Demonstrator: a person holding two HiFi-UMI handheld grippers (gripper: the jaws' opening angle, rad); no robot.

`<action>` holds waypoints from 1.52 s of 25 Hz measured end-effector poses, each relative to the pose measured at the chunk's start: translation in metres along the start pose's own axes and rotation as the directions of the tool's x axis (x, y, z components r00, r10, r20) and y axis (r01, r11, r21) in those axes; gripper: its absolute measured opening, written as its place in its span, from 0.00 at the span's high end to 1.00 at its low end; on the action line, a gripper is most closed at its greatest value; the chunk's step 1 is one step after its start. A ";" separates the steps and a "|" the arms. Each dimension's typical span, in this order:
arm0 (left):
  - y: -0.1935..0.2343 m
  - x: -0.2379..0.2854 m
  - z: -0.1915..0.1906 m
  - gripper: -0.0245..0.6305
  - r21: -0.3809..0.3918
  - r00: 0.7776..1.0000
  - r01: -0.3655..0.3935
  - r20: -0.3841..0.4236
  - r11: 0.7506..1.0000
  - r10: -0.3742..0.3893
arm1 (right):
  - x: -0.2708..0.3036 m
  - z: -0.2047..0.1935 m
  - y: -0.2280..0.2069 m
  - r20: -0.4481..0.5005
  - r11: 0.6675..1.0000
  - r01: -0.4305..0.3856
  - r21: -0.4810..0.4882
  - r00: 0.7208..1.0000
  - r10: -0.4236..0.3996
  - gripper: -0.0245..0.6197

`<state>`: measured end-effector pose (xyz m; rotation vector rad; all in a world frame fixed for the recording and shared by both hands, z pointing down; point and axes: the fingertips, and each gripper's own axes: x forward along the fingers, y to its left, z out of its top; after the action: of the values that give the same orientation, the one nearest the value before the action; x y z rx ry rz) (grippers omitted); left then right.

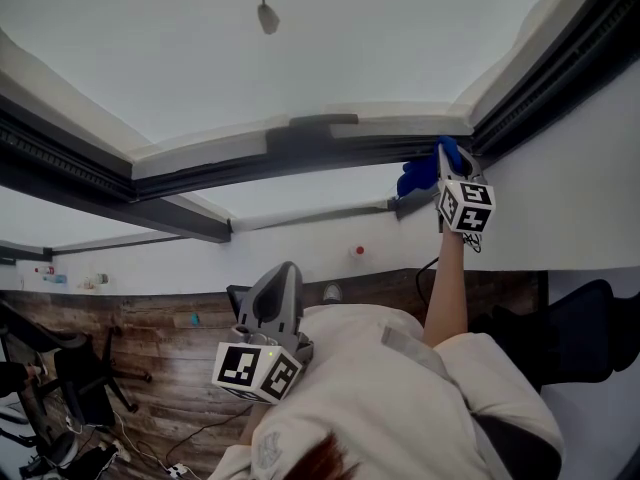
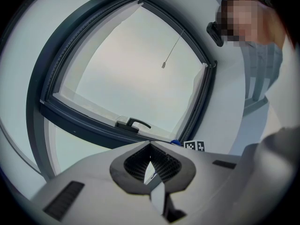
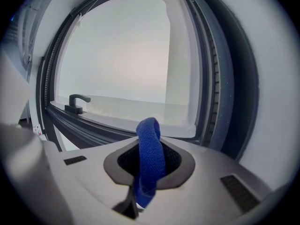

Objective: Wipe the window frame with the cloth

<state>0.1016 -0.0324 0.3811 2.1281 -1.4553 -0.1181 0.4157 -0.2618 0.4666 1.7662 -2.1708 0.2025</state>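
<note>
Cloth (image 3: pixel 149 142), blue, sits pinched between the jaws of the right gripper (image 3: pixel 150 162). They're clamped shut on it, with a folded loop standing proud of the tips. Past that loop the dark window frame (image 3: pixel 213 78) runs up the right side and across below the glass, and the handle (image 3: pixel 76 101) sits off to the left on the lower rail. In the head view that gripper is up at arm's length, with the cloth at the frame's right corner where two dark rails meet.

By my reading the wipe is at that corner, either under way or about to begin. The next move calls for pressing the loop flat to the rail and drawing it left toward the handle, with enough pressure to clean but not so much drag that the cloth pulls out of the pinch.

Left gripper (image 2: pixel 151 159) has its jaws together on nothing, only a sliver of light between them. It's low by the person's chest, well apart from the frame, and out of the job for now.

One thing is hard to call: whether the cloth truly touches the rail. The head view has the cloth covering the contact spot, and the right gripper view gives no clear read on the gap. The frame's left run and right upright are cut off at the head view's edges.
</note>
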 end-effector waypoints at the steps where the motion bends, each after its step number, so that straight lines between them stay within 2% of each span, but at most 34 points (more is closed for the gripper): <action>1: 0.000 0.000 0.000 0.96 0.000 1.000 0.000 0.001 1.000 0.000 | 0.000 0.000 -0.001 0.000 1.000 0.003 0.002 1.000 -0.003 0.88; 17: -0.001 0.005 0.001 0.96 0.002 1.000 -0.005 -0.003 1.000 0.005 | -0.004 -0.004 -0.030 -0.009 0.997 0.080 0.004 0.997 -0.080 0.88; 22: -0.001 0.006 -0.001 0.95 0.003 1.000 -0.007 -0.008 1.000 0.007 | -0.004 -0.003 -0.032 -0.007 0.994 0.098 -0.041 0.995 -0.098 0.88; 30: -0.010 0.017 -0.005 0.95 0.008 0.999 0.026 -0.035 1.000 -0.025 | -0.004 -0.001 -0.022 0.008 0.992 0.024 -0.125 1.000 -0.023 0.88; 34: -0.012 0.021 -0.004 0.95 0.008 0.999 0.036 -0.041 0.999 -0.036 | -0.002 -0.001 -0.025 -0.029 0.993 0.041 -0.109 0.999 -0.045 0.88; 38: -0.013 0.024 -0.004 0.95 0.009 0.998 0.044 -0.044 0.999 -0.044 | -0.002 -0.002 -0.033 -0.016 0.994 0.065 -0.089 0.998 -0.067 0.88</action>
<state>0.1232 -0.0484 0.3839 2.1576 -1.3867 -0.0802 0.4479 -0.2662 0.4640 1.7760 -2.0721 0.1044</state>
